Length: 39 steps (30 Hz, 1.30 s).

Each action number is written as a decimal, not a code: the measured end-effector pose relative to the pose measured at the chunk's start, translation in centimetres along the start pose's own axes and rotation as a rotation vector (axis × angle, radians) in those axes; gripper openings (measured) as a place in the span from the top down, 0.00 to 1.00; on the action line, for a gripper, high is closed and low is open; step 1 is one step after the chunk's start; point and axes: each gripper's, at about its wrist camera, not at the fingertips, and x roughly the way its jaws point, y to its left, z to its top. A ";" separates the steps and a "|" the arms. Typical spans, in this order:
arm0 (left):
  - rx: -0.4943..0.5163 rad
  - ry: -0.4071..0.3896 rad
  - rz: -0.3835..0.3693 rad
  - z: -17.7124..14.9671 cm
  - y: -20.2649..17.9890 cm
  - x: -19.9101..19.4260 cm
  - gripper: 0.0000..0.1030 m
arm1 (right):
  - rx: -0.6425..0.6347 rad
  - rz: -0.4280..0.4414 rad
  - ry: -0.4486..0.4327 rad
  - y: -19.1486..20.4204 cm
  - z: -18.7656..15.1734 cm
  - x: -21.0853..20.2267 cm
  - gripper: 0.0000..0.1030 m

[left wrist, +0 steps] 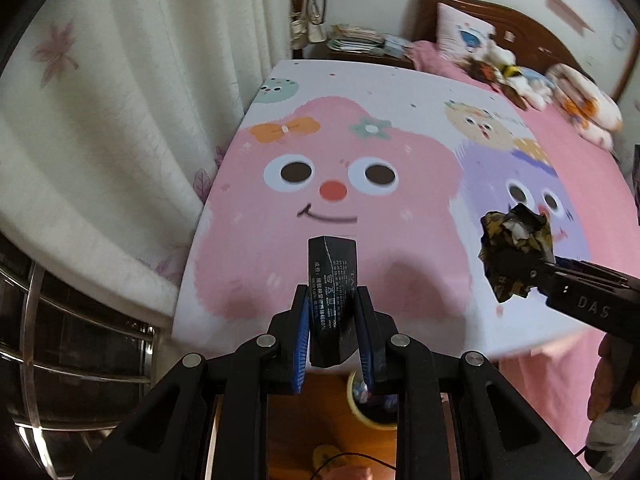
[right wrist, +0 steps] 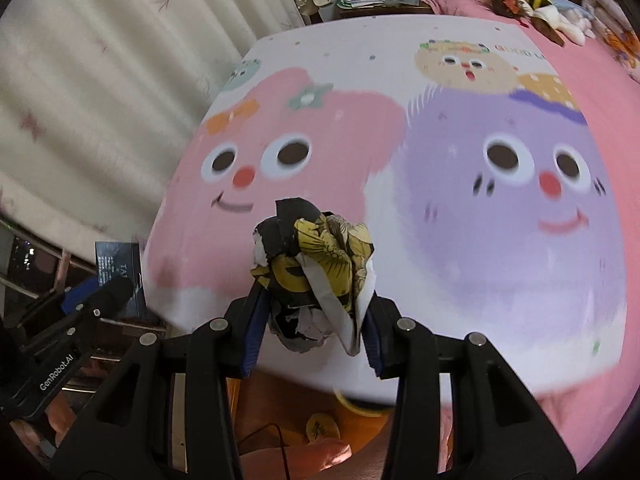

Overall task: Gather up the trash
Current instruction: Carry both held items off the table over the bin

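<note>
The left hand-held gripper (left wrist: pixel 333 308) is clenched on a black card (left wrist: pixel 332 280) printed with white text and care symbols. The card stands upright between the blue pads, above the foot end of the bed (left wrist: pixel 400 80). The right hand-held gripper (right wrist: pixel 314 312) is clenched on a crumpled wad of paper (right wrist: pixel 316 264), black, yellow and white in colour. The wad bulges out above and below the fingers. In the left wrist view, the right hand-held gripper enters from the right edge with the wad at its tip, well apart from the card. Both items are held in the air over the cartoon-printed bed sheet (right wrist: pixel 500 200). A yellow-rimmed bin (left wrist: pixel 372 404) stands on the orange floor (left wrist: pixel 288 432) below the left hand-held gripper, just beside the foot of the bed. A cream curtain (left wrist: pixel 120 120) hangs to the left of the bed.
</note>
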 end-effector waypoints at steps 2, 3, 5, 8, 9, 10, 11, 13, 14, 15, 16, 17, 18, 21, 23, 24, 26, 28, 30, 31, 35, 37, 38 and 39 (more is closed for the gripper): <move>0.020 0.010 -0.021 -1.9 0.9 -0.7 0.80 | 0.031 -0.018 0.005 1.0 -2.7 -0.4 0.63; 0.029 0.013 -0.029 -2.8 1.3 -0.9 0.80 | 0.040 -0.026 0.005 1.4 -3.8 -0.5 0.63; 0.045 0.024 -0.037 -4.5 2.2 -1.2 0.80 | 0.052 -0.043 0.012 1.9 -5.8 -0.6 0.63; 0.052 0.054 -0.054 -6.8 3.2 -1.4 0.80 | 0.087 -0.070 0.031 2.3 -8.9 -0.6 0.63; 0.054 0.064 -0.062 -7.4 3.3 -1.4 0.80 | 0.095 -0.076 0.038 2.3 -9.6 -0.4 0.63; 0.062 0.074 -0.070 -8.2 3.3 -1.2 0.80 | 0.103 -0.087 0.049 2.3 -11.0 -0.3 0.63; 0.069 0.083 -0.075 -9.0 3.3 -1.1 0.80 | 0.106 -0.096 0.058 2.1 -11.8 -0.2 0.63; 0.083 0.098 -0.082 -10.0 3.0 -0.7 0.80 | 0.119 -0.109 0.086 1.8 -13.7 0.1 0.63; 0.089 0.104 -0.084 -10.3 2.6 -0.3 0.80 | 0.122 -0.114 0.094 1.6 -14.5 0.3 0.63; 0.096 0.111 -0.085 -10.8 2.3 0.0 0.80 | 0.123 -0.121 0.102 1.3 -15.1 0.5 0.63; 0.104 0.121 -0.087 -11.5 2.0 0.3 0.80 | 0.126 -0.128 0.115 1.0 -15.8 0.8 0.63; 0.111 0.128 -0.088 -12.0 1.6 0.6 0.80 | 0.134 -0.133 0.133 0.7 -17.0 1.3 0.63; 0.119 0.134 -0.089 -12.6 1.2 1.0 0.80 | 0.139 -0.138 0.146 0.5 -17.8 1.6 0.63; 0.136 0.159 -0.096 -14.2 -0.1 2.4 0.80 | 0.154 -0.147 0.173 -0.4 -19.5 2.9 0.63; 0.141 0.177 -0.107 -15.3 -1.0 3.6 0.80 | 0.166 -0.147 0.189 -1.2 -21.1 3.9 0.63; 0.145 0.185 -0.107 -15.9 -1.4 4.4 0.80 | 0.169 -0.149 0.192 -1.5 -21.7 4.4 0.63; 0.153 0.204 -0.103 -16.9 -2.3 6.0 0.80 | 0.179 -0.150 0.206 -2.2 -22.8 5.8 0.63; 0.157 0.215 -0.098 -17.8 -3.2 7.7 0.80 | 0.196 -0.141 0.224 -3.0 -24.0 6.9 0.63; 0.151 0.219 -0.101 -18.6 -3.8 9.3 0.80 | 0.199 -0.134 0.245 -3.9 -25.3 8.5 0.63; 0.146 0.224 -0.103 -19.1 -4.2 10.4 0.80 | 0.195 -0.131 0.254 -4.2 -25.8 9.5 0.63; 0.133 0.252 -0.110 -21.0 -5.2 14.9 0.80 | 0.175 -0.125 0.282 -5.9 -28.3 13.8 0.63; 0.129 0.269 -0.107 -22.3 -6.1 17.7 0.80 | 0.179 -0.116 0.293 -6.9 -29.2 15.7 0.63; 0.127 0.276 -0.107 -22.8 -6.3 18.8 0.80 | 0.180 -0.110 0.297 -7.6 -29.8 17.1 0.63; 0.125 0.286 -0.106 -23.4 -6.5 20.1 0.80 | 0.180 -0.107 0.298 -8.2 -30.3 17.8 0.63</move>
